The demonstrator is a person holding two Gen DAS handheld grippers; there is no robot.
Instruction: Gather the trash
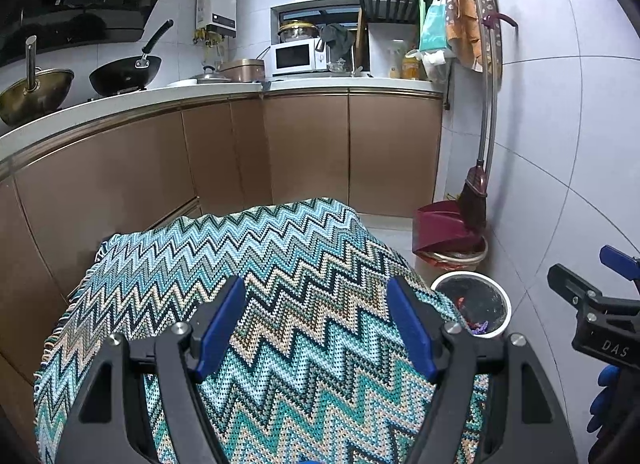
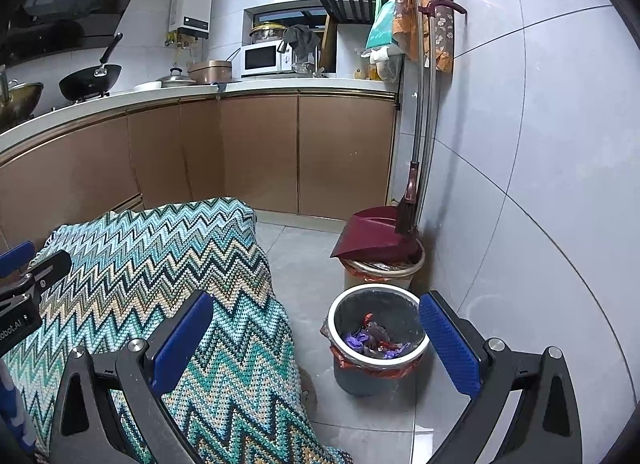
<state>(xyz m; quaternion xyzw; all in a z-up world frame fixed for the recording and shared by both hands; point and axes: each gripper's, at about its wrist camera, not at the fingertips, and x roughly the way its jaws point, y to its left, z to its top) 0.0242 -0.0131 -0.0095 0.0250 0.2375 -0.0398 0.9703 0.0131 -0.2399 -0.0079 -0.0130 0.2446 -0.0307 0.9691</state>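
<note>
Left gripper (image 1: 316, 324) was held wide open above zigzag cloth (image 1: 256, 264), nothing gripped; right gripper (image 2: 316, 348) was likewise spread wide, empty, over floor; trash (image 2: 376, 340) was seen lying inside small grey bin (image 2: 340, 316), beside cloth-covered surface; dustpan (image 2: 372, 236) was propped on second bin (image 2: 416, 260) behind.

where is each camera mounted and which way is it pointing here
Left wrist: sits on the left gripper, looking forward over the zigzag blanket toward the kitchen cabinets; its open blue-padded fingers frame the view, and the right gripper shows at the right edge.
Right wrist: sits on the right gripper, facing the same way but further right, over the grey trash bin with wrappers inside; its fingers are open, and the left gripper shows at the left edge.
Shared: blanket, cabinets, trash bin, dustpan, microwave.
</note>
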